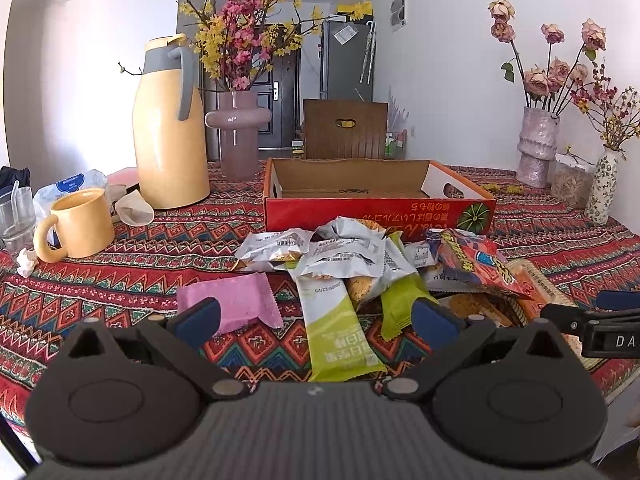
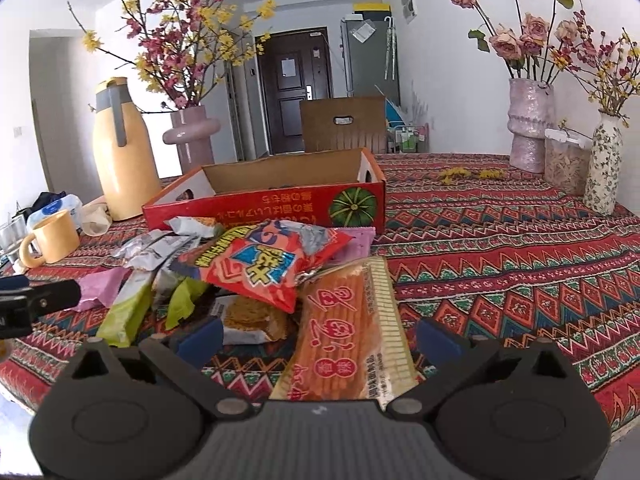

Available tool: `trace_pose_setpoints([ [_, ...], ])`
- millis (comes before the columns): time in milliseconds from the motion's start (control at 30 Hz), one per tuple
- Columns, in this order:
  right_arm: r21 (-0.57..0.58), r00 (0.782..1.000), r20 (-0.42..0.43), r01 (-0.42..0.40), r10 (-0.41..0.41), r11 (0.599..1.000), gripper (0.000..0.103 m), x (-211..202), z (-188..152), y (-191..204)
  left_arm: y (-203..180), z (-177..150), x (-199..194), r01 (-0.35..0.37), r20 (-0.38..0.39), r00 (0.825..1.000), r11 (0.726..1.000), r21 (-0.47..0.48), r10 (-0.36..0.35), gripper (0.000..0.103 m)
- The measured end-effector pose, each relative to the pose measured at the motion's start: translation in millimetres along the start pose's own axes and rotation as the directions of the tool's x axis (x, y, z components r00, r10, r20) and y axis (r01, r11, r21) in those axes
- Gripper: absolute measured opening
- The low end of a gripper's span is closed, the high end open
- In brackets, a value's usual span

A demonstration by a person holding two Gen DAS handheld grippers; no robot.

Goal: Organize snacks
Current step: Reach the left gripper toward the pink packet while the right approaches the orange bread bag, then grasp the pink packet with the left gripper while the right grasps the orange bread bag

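Both my tongs hang wide open with nothing in them: left gripper (image 1: pixel 316 316) over the green bar (image 1: pixel 340 332), right gripper (image 2: pixel 318 338) straddling the long orange pack (image 2: pixel 348 332) at the table's near edge. The snack pile (image 1: pixel 372 260) sits mid-table on the patterned cloth (image 2: pixel 500 240). Just behind it is the red cardboard tray (image 1: pixel 376 210), then the yellow jug (image 1: pixel 168 128) toward the far left edge.
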State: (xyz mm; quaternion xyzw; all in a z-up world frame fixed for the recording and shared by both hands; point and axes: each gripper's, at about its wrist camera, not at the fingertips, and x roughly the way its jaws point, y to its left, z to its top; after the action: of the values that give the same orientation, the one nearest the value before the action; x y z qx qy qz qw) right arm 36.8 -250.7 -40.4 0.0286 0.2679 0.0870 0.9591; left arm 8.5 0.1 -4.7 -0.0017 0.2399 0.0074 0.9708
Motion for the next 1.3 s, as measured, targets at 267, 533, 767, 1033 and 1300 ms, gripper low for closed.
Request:
trace_pose_setpoints([
  [267,0.001,1.0,-0.02,0.014,-0.014,1.0,0.098,8.3,-1.0,-3.9,2.5,0.5,5.0,0.0,-0.017,1.0,1.0,-0.007,0.0,0.103],
  [533,-0.006,0.999,-0.037,0.017,-0.017,1.0,0.097,13.6,-0.8,-5.2,4.1,1.7,8.3,0.004,-0.02,1.0,1.0,-0.01,-0.004,0.103],
  [767,-0.014,0.996,-0.083,0.043,-0.044,0.999,0.097,30.3,-1.7,-7.8,9.6,1.2,16.9,-0.008,-0.046,0.999,1.0,-0.014,0.008,0.103],
  [1033,-0.046,0.985,-0.15,0.076,-0.082,0.996,0.088,59.0,-4.8,-7.4,17.7,0.7,24.7,-0.021,-0.076,0.997,1.0,-0.02,0.019,0.103],
  [1300,-0.055,0.989,-0.144,0.006,-0.014,0.998,0.035,48.6,-2.1,-12.4,31.8,-0.7,35.6,-0.052,-0.123,0.991,0.998,-0.043,0.047,0.103],
])
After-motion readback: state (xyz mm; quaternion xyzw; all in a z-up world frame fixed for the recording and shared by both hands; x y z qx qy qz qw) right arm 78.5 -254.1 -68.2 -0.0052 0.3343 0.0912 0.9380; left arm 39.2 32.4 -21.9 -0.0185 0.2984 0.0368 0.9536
